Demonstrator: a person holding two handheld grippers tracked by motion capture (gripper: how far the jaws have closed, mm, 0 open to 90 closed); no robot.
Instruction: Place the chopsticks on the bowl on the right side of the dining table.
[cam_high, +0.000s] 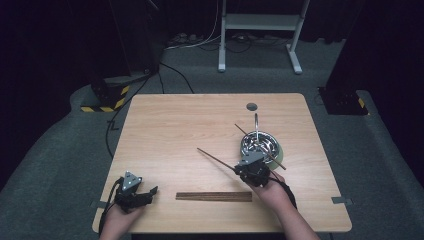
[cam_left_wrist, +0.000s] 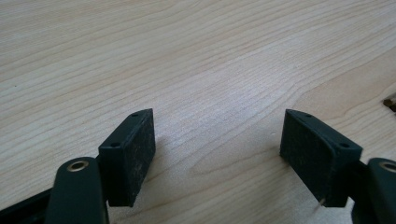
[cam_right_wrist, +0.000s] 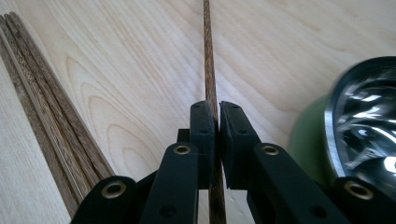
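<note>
A round grey hole cover (cam_high: 251, 106) sits in the far part of the wooden table (cam_high: 165, 130), and beyond it a white metal frame (cam_high: 260, 22) stands over cables (cam_high: 200, 42).

Dark-brown chopstick (cam_right_wrist: 208, 56) (green bowl (cam_right_wrist: 308, 140))

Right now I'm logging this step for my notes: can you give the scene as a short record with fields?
right gripper: shut on a single chopstick
left gripper: open, nothing between its jaws, low over the table
bundle of chopsticks: lying flat near the front edge, between the two hands
bowl: metal, green outside, holding a chopstick and a metal utensil
</note>
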